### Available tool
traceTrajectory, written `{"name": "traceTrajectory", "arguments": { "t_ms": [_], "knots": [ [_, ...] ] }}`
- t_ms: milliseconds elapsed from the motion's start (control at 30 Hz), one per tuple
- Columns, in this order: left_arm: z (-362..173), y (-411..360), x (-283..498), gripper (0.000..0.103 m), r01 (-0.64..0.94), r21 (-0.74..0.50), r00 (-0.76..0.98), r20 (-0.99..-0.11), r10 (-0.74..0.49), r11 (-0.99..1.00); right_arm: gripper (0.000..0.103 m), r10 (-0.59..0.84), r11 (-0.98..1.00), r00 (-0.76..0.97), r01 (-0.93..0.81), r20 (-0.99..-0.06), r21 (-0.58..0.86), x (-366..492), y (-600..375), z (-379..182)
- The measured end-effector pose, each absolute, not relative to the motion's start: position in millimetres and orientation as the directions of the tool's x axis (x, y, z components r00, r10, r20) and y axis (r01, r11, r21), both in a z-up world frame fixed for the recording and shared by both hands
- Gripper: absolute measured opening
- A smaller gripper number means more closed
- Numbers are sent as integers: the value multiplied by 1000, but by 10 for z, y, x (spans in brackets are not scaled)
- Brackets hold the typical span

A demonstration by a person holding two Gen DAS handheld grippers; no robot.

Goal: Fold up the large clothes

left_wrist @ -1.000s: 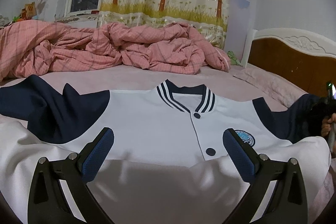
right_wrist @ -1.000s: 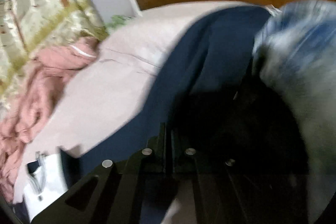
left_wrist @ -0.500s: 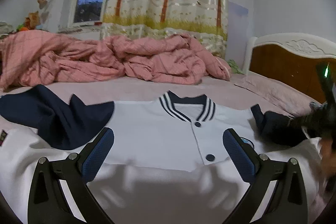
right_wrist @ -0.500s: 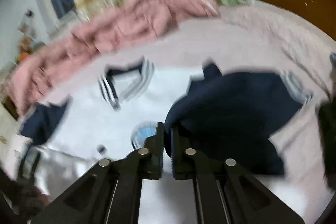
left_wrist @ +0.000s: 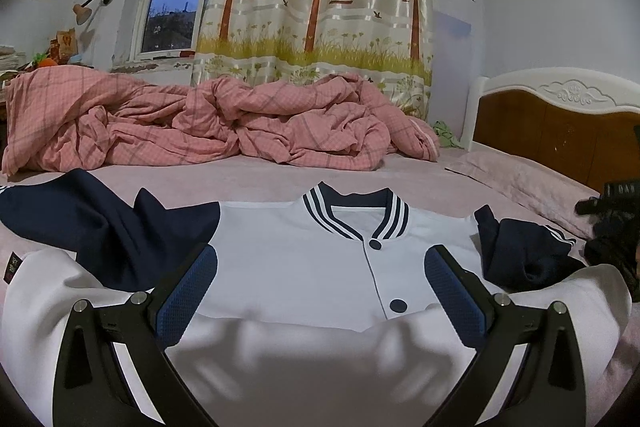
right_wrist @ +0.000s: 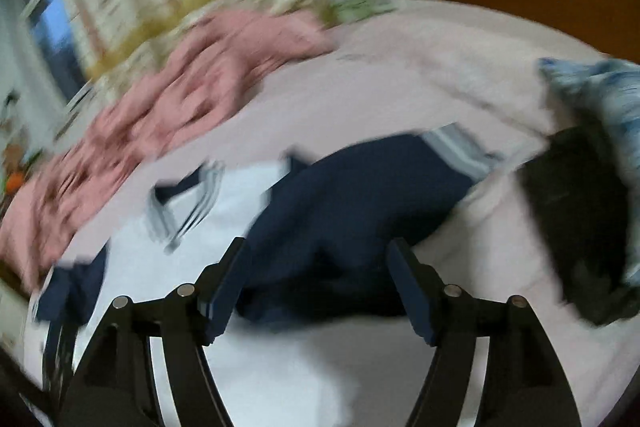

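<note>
**Item: white baseball jacket, navy sleeves — fold under way**

The jacket (left_wrist: 304, 267) is lying face-up on the bed (left_wrist: 280, 175), collar pointing toward the pink quilt (left_wrist: 208, 123), long axis running collar-to-hem. The right gripper (right_wrist: 316, 283), jaws having just been opening with nothing clamped, is sitting nearest the right sleeve (right_wrist: 352, 195), now lying bunched across the chest. The left gripper (left_wrist: 320, 283) is hovering, jaws apart and empty, over the hem — left sleeve (left_wrist: 92, 219) lying outstretched beside it.

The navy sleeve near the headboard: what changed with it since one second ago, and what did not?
The right gripper carried the navy sleeve inward onto the white jacket; its jaws have just been opening, and the sleeve now lies free. The left gripper stayed open over the jacket; the other sleeve kept its place.
</note>
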State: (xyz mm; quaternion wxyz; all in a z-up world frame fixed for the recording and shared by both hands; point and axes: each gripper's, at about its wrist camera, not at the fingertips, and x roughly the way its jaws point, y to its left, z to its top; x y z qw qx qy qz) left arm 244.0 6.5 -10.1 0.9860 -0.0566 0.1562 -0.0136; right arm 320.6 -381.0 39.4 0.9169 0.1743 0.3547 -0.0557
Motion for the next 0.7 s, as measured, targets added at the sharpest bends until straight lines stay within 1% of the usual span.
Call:
{"name": "traceTrajectory", "arguments": {
  "t_ms": [100, 133, 233, 300, 367, 400, 433, 467, 500, 533, 567, 633, 700],
  "knots": [
    [-100, 59, 2442, 103, 10, -115, 951, -307, -45, 993, 73, -29, 888, 712, 341, -702, 309, 3399, -4222, 330],
    [-100, 57, 2441, 103, 10, -116, 951, -307, -45, 993, 73, -24, 852, 686, 394, -727, 344, 3511, -4415, 223],
    [-103, 44, 2442, 103, 15, -115, 950, -308, -50, 993, 73, 9, 774, 606, 500, -795, 389, 3792, -4735, -120],
    [-114, 23, 2442, 103, 36, -112, 947, -314, -70, 993, 73, 17, 756, 575, 527, -818, 387, 3941, -4809, -306],
    [-123, 6, 2448, 103, 46, -107, 945, -317, -78, 993, 73, -23, 767, 578, 534, -815, 357, 4014, -4815, -382],
    [-122, 0, 2452, 103, 50, -105, 945, -317, -81, 993, 70, -29, 779, 583, 522, -812, 347, 4065, -4814, -416],
    [-122, -6, 2451, 103, 55, -104, 945, -316, -86, 993, 65, -36, 783, 583, 521, -812, 339, 4092, -4810, -446],
    [-121, -11, 2446, 103, 60, -103, 945, -315, -89, 993, 48, -65, 788, 583, 528, -810, 317, 4114, -4810, -462],
    [-117, -11, 2440, 103, 61, -101, 945, -314, -90, 993, 22, -93, 792, 582, 534, -808, 294, 4122, -4806, -464],
    [-114, -10, 2436, 103, 61, -101, 946, -313, -90, 993, 16, -116, 801, 580, 535, -806, 269, 4140, -4800, -456],
    [-111, 0, 2431, 103, 62, -102, 946, -312, -91, 993, 13, -104, 809, 592, 518, -799, 278, 4139, -4805, -442],
    [-107, 11, 2428, 103, 60, -110, 946, -311, -92, 992, 13, -81, 820, 639, 479, -765, 313, 4092, -4744, -290],
    [-99, 34, 2429, 101, 54, -118, 944, -317, -89, 992, 12, -13, 856, 712, 371, -702, 360, 4007, -4546, -3]
  ]
}}
